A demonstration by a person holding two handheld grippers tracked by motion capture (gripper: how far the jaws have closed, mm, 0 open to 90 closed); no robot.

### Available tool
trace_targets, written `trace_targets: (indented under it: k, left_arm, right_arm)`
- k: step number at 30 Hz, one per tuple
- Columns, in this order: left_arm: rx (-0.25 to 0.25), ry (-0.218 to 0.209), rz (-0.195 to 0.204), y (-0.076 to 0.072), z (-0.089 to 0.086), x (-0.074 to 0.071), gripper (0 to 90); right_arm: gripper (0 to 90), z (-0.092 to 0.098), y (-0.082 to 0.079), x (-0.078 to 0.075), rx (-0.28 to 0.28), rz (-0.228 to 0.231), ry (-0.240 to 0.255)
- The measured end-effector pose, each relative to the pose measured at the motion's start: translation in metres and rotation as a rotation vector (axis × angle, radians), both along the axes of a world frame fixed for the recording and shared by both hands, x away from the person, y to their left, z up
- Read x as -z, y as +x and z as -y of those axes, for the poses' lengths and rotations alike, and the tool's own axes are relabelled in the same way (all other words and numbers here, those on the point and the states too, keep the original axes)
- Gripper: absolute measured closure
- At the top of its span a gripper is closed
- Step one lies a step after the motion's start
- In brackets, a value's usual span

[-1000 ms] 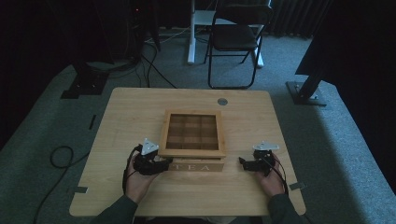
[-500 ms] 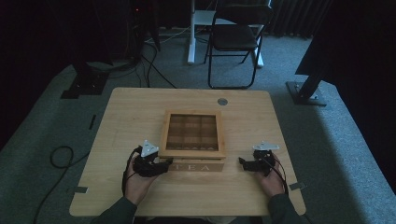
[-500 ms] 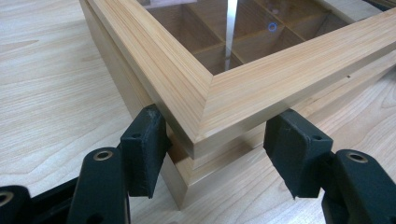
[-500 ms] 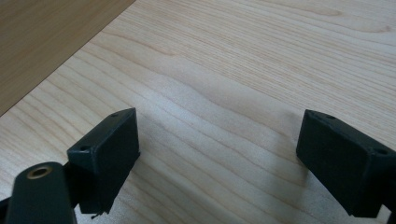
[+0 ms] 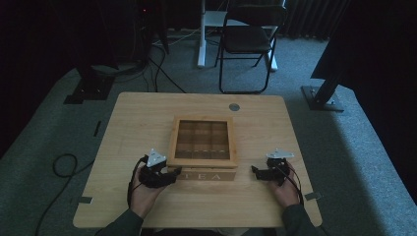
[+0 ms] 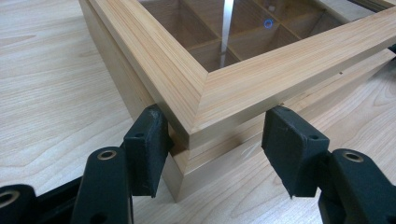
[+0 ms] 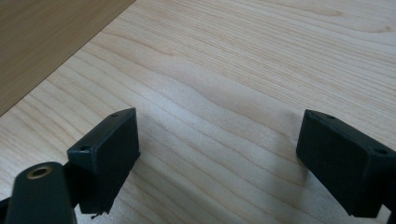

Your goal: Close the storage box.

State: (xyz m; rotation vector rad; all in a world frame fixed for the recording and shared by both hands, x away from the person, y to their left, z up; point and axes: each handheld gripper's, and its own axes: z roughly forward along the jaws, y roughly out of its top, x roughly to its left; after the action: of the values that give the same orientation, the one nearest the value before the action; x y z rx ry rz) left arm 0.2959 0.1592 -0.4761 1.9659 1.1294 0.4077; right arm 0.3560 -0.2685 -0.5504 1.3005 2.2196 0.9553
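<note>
Pale wood table (image 5: 147,113), tea box (image 6: 219,88) corner pinched between left gripper (image 6: 217,154) fingers (right gripper (image 7: 219,161) fingers wide, apart).

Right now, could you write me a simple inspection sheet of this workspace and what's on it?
Surface: wooden table, bare around the box.
Job's things: wooden tea box, glass-paned lid down.
Clutter: small round disc near the far edge.
Grippers: left gripper shut on the tea box's near corner, jaws having just closed; right gripper open over bare wood.
Cables: black cable looped on the floor at left.
Surroundings: folding chair, grey carpet, dark room.
</note>
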Motion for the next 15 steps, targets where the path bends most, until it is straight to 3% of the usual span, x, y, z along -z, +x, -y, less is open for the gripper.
trace_targets:
  k: [11,14,15]
  left_arm:
    - [-0.005,0.031,-0.009,-0.0035,0.0009,0.0043,39.0]
    - [-0.012,-0.019,-0.045,-0.0013,-0.0037,0.007,37.0]
    - [-0.017,-0.019,-0.03,-0.002,-0.005,0.0069,35.6]
  right_arm:
    - [12.8,0.0,0.0,0.0,0.0,0.0,0.0]
    - [12.8,0.0,0.0,0.0,0.0,-0.001,0.0]
    - [12.8,0.0,0.0,-0.0001,0.0,-0.001,0.0]
